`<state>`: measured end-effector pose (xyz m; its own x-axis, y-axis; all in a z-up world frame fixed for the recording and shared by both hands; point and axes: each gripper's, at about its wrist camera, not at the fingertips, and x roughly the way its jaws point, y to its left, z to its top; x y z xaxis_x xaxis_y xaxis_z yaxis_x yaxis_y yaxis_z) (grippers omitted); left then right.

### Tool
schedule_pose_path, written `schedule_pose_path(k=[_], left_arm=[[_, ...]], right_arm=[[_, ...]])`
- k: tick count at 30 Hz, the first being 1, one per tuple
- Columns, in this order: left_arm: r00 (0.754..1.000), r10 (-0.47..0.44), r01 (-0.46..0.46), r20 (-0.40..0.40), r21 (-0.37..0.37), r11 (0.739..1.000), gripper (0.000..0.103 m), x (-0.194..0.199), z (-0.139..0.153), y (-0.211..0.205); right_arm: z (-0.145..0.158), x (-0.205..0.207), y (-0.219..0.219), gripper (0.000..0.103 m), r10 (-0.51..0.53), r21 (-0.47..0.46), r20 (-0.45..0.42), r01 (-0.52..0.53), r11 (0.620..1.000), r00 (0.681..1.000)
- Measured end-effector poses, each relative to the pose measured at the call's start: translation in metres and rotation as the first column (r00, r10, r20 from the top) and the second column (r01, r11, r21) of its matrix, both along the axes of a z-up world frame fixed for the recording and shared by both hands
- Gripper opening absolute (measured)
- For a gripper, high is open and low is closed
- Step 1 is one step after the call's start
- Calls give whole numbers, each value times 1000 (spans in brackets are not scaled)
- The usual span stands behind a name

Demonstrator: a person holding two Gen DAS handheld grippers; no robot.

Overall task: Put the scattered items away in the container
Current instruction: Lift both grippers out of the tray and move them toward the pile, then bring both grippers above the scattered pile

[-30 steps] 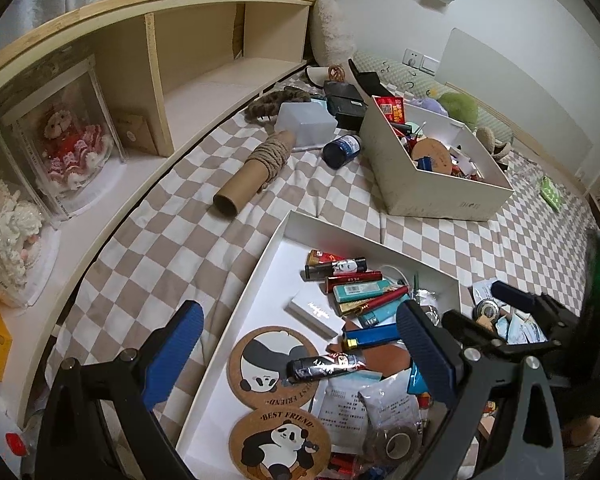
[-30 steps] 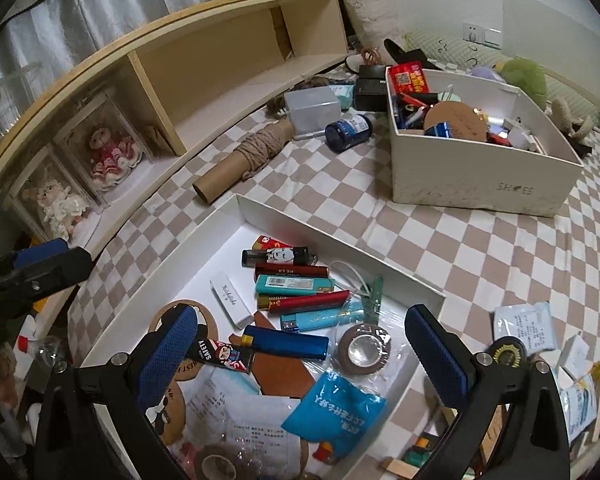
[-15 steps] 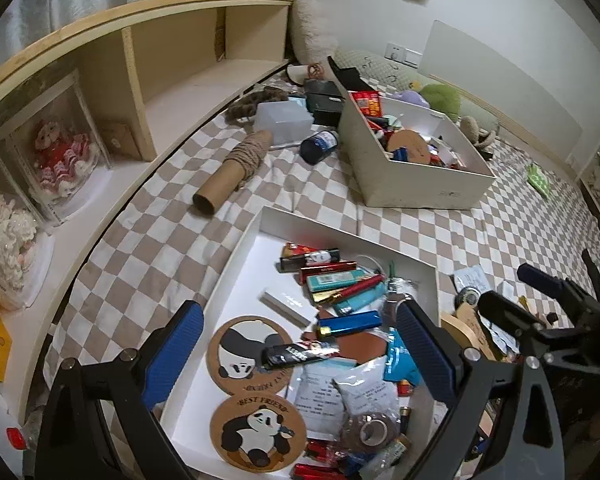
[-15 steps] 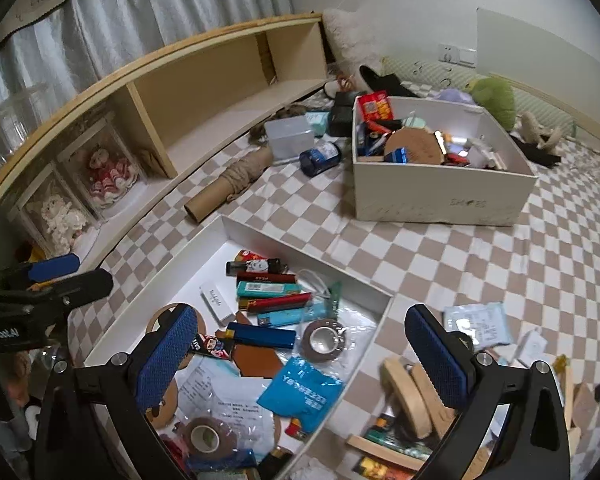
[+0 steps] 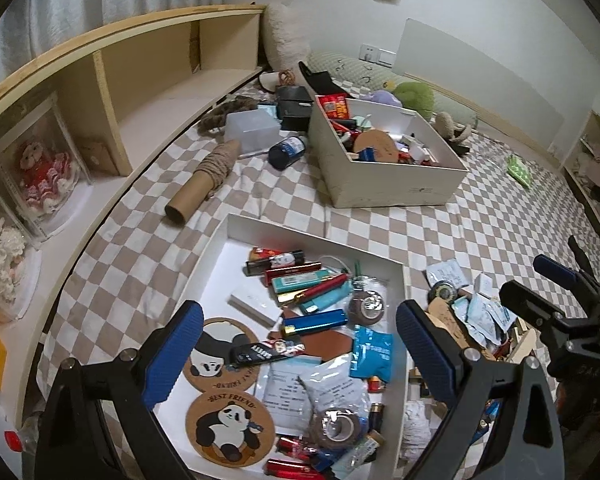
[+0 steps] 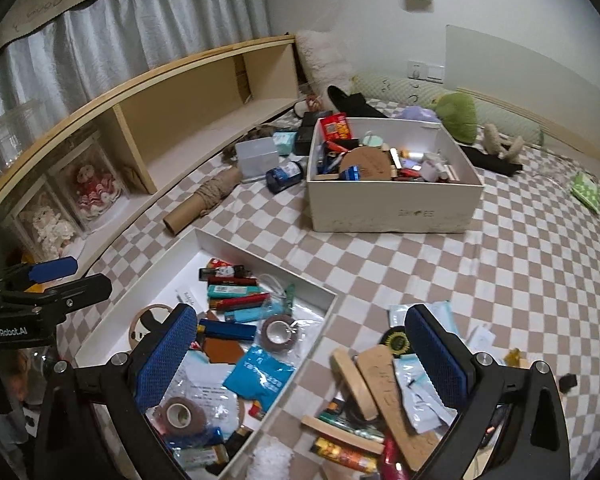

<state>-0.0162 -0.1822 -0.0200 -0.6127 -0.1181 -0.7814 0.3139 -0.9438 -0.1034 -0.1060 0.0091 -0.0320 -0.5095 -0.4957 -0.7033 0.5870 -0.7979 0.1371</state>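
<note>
Presently, stock as follows.

Left gripper (image 5: 296,338): jaws wide apart, holding nothing, poised above the shallow white cardboard tray (image 5: 316,229).

Right gripper (image 6: 300,344): jaws likewise spread and empty, poised over the tray's right-hand edge.

Tray contents, below and ahead of the left gripper: two round cork panda coasters (image 5: 230,428), blue metal lighter (image 5: 315,322), brown tape roll (image 5: 336,428), sachets, assorted lighters.

Scattered items, below the right gripper and outside the tray: pale wooden strips (image 6: 380,380), light-blue foil sachets (image 6: 416,392), round black-and-gold tin (image 6: 396,342), red-and-yellow wrapper (image 6: 340,454). All lie overlapping on the brown-and-white checked cloth (image 6: 520,280).

Deep white cardboard box (image 6: 396,208): well ahead of both grippers, already part filled.

Risks, as judged: overlapped pieces may come up together or slide apart under one pinch; thin sachets may slip from the pads; soft cloth may bunch into the jaws.
</note>
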Motion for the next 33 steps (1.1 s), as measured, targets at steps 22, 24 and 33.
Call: schedule_pose_path(k=[22,24,33], left_arm=[[987,-159,159,-16,-19,987,98,-32,6,81],[985,-174,174,-17,-20,985,98,-35,6,90],[972,-236,235,-16,-30,972,98,-48,6,122]], right_arm=[[13,-4,99,103,-171,11,-19,171,985,985],[12,-5,108,103,-188,12,-17,188,982,982],[13,-6,148,103,-258,9,-21,258,966,966]])
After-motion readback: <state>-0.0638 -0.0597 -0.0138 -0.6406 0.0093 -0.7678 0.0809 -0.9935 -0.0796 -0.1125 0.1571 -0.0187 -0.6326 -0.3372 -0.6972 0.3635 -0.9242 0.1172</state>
